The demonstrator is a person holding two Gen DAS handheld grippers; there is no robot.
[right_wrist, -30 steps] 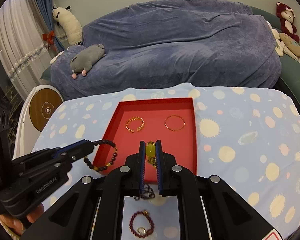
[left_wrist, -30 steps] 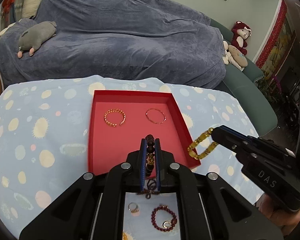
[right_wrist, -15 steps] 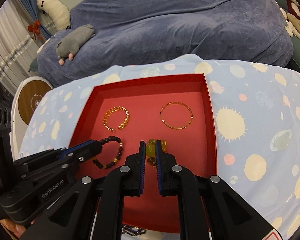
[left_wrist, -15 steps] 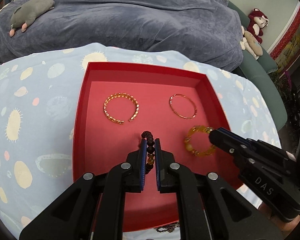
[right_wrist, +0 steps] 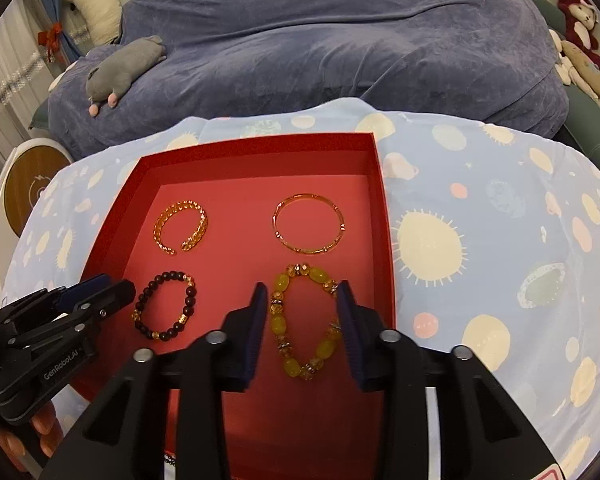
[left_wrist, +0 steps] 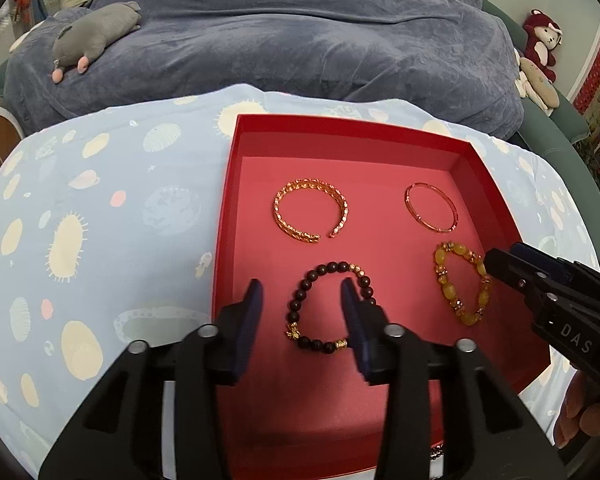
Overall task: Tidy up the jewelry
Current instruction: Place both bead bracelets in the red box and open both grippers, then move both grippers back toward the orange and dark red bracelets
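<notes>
Both grippers have just let go: a second ago the left gripper (left_wrist: 302, 300) pinched the dark beaded bracelet (left_wrist: 329, 307) and the right gripper (right_wrist: 302, 302) the yellow beaded bracelet (right_wrist: 305, 322) above the red tray (left_wrist: 340, 128); now both jaws stand spread and released, and each bracelet lies flat on the tray floor in the near row. Behind them lie the open gold cuff (left_wrist: 311, 216) and the thin gold bangle (left_wrist: 431, 213), well apart. That makes four pieces placed. More jewelry may remain on the patterned table (left_wrist: 100, 208) below the tray; a dark scrap shows at the near edge. Nothing blocks withdrawal.
</notes>
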